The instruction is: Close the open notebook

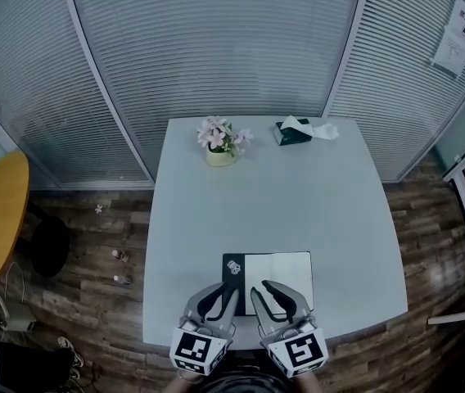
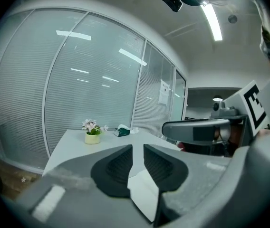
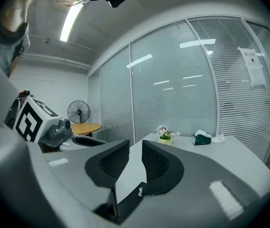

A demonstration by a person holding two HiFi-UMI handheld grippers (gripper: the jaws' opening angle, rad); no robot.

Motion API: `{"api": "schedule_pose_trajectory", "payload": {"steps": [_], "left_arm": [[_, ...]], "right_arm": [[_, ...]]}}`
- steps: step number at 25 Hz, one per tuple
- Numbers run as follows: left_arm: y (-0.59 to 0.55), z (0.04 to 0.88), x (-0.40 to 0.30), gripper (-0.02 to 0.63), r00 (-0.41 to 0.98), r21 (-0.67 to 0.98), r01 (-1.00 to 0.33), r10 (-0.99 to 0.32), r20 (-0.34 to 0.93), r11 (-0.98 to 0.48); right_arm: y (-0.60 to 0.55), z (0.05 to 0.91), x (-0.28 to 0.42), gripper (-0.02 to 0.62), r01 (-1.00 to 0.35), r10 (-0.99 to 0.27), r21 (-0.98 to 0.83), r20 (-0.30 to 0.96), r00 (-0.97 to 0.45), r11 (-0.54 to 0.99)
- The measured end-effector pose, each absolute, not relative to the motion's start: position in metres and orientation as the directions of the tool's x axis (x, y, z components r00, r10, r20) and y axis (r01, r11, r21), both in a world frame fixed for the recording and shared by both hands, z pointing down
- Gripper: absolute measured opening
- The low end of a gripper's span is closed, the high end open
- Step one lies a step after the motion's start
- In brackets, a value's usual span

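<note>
- Head view: the open notebook (image 1: 277, 273) lies flat by the desk's (image 1: 298, 195) near edge. The left tool (image 1: 220, 295) and right tool (image 1: 272, 295) hover over it.
- Left gripper view: jaws slightly spread, pinching nothing. A shallow bite might crease one page.
- Right gripper view: jaws spread, empty. A push could slide the notebook off the desk.

Notebook (image 1: 282, 270) — near edge partly hidden

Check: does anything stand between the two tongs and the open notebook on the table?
Nothing visible does. The left tongs and right tongs hang over the near edge of the notebook, jaws apart and empty. The flower pot and tissue box stand at the far end of the table, clear of it.
</note>
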State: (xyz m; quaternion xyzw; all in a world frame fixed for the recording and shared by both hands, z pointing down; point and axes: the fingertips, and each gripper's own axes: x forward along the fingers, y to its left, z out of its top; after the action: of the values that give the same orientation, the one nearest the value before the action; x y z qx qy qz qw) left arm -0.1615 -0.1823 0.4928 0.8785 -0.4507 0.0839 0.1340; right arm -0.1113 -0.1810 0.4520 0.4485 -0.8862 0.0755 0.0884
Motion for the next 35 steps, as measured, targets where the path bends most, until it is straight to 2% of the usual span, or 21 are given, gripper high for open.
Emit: {"api": "schedule_pose_trajectory", "payload": {"steps": [16, 35], "left_arm": [[-0.172, 0.598, -0.176, 0.066, 0.547, 0.170, -0.825, -0.685, 0.481, -0.539], [-0.155, 0.721, -0.183, 0.083, 0.507, 0.309, -0.852, -0.517, 0.690, -0.423]], "right_arm": [[-0.170, 0.475, -0.107, 0.095, -0.825, -0.777, -0.064, 0.304, -0.552, 0.561], [-0.159, 0.494, -0.071, 0.110, -0.872, -0.801, -0.068, 0.365, -0.474, 0.485]]}}
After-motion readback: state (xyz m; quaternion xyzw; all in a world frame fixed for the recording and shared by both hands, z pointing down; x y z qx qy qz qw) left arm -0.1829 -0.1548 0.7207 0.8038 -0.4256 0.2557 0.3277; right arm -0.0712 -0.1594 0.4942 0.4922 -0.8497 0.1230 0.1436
